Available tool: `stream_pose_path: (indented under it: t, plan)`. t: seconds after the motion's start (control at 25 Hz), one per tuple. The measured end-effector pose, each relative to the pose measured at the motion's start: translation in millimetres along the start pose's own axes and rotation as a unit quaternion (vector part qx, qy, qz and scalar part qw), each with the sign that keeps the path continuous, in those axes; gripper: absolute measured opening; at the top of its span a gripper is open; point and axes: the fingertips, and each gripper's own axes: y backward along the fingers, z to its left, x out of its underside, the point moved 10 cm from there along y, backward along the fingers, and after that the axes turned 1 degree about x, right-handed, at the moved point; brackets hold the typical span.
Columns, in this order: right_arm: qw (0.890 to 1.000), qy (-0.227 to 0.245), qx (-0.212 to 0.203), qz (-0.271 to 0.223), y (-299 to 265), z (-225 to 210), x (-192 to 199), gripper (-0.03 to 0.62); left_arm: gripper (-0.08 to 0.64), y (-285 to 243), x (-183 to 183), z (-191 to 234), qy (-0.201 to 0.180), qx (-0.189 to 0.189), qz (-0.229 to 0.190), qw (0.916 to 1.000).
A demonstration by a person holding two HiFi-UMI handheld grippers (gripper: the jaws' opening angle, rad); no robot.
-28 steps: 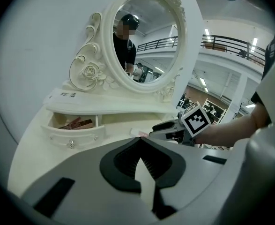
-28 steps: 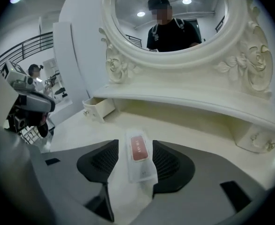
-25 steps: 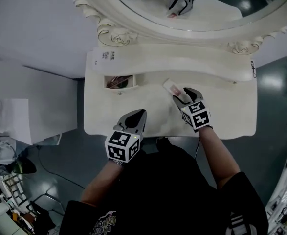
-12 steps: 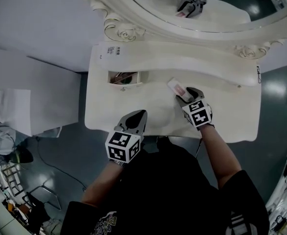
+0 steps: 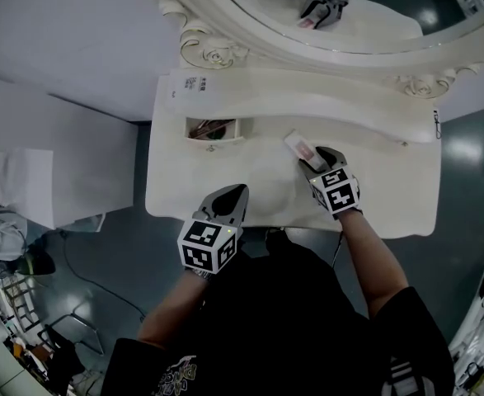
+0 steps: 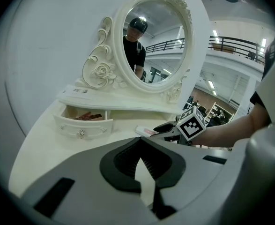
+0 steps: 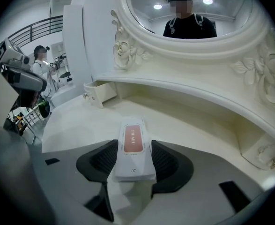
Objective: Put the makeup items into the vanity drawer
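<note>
My right gripper (image 5: pixel 312 163) is shut on a flat white makeup box with a red label (image 5: pixel 299 148), held just over the middle of the white vanity top (image 5: pixel 390 196). In the right gripper view the box (image 7: pixel 131 139) sits between both pads of the right gripper (image 7: pixel 133 147). The small vanity drawer (image 5: pixel 211 129) stands open at the left under the shelf, with reddish items (image 6: pixel 88 116) inside. My left gripper (image 5: pixel 229 200) hovers at the vanity's front edge. It is shut and holds nothing, as the left gripper view (image 6: pixel 141 146) shows.
An oval mirror (image 5: pixel 340 11) in a carved frame rises behind the raised shelf (image 5: pixel 307 97) and reflects the right gripper. A printed label (image 5: pixel 194 83) lies on the shelf's left end. A white panel (image 5: pixel 60 172) stands left of the vanity, above dark floor.
The head view has shifted a little, so the vanity sits slightly further right in frame. Both grippers keep about the same places, and the box stays in the right one.
</note>
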Motion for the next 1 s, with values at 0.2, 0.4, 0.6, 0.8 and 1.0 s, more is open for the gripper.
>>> stream_pose_path:
  t: [0.2, 0.4, 0.6, 0.8, 1.0]
  plan:
    - [1.000, -0.006, -0.008, -0.006, 6, 9, -5, 0.242, 0.008, 5, 0, 3, 0.000, 0.004, -0.004, 1.0000]
    - [0.999, -0.025, -0.014, -0.017, 8, 16, -12, 0.241, 0.008, 12, 0, 9, -0.001, 0.006, -0.009, 0.9999]
    - [0.999, -0.024, -0.027, -0.036, 17, 25, -23, 0.241, 0.008, 14, 0, 12, 0.001, 0.009, -0.012, 0.9999]
    - [0.996, -0.026, -0.051, -0.065, 31, 35, -41, 0.241, 0.008, 15, -4, 15, 0.000, 0.018, -0.018, 0.9997]
    - [0.992, -0.009, -0.086, -0.092, 34, 52, -74, 0.241, 0.008, 20, -9, 23, 0.001, 0.016, -0.026, 0.9995]
